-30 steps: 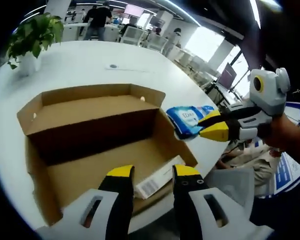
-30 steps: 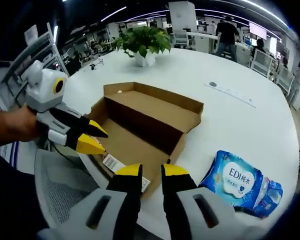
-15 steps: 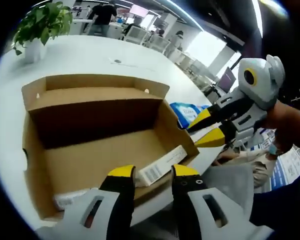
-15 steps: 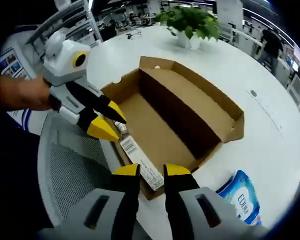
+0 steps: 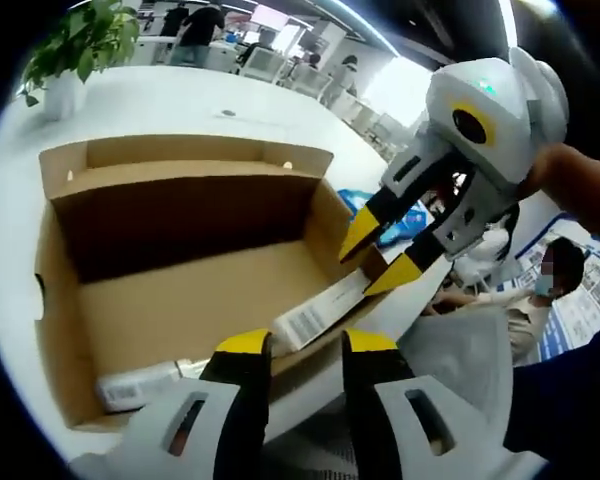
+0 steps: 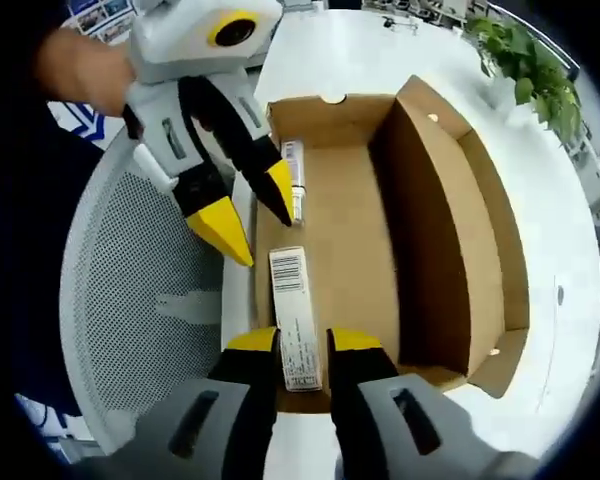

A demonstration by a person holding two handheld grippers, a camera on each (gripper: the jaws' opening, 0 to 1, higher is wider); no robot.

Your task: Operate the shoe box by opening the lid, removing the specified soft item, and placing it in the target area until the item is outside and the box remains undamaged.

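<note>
The shoe box (image 5: 180, 290) sat open on the white table (image 5: 160, 105), lid flap standing up at the far side. In the left gripper view the blue soft pack (image 5: 385, 215) lay on the table just outside the box's right wall, partly hidden behind the right gripper (image 5: 380, 255); the right gripper view did not reach that spot. That view looked down into the box (image 6: 380, 230) and showed a white barcode label (image 6: 293, 315) along the near wall and a second label (image 6: 294, 180) further along it. The left gripper view caught a small white labelled item (image 5: 130, 385) in the box's near left corner.

The left gripper (image 6: 250, 215) hovered over the box's near wall, jaws apart, nothing between them. The right gripper's jaws were likewise parted and empty, over the box's right corner.

A mesh chair (image 6: 140, 300) stood below the table edge. A potted plant (image 5: 70, 60) stood far across the table, and people stood in the background office.
</note>
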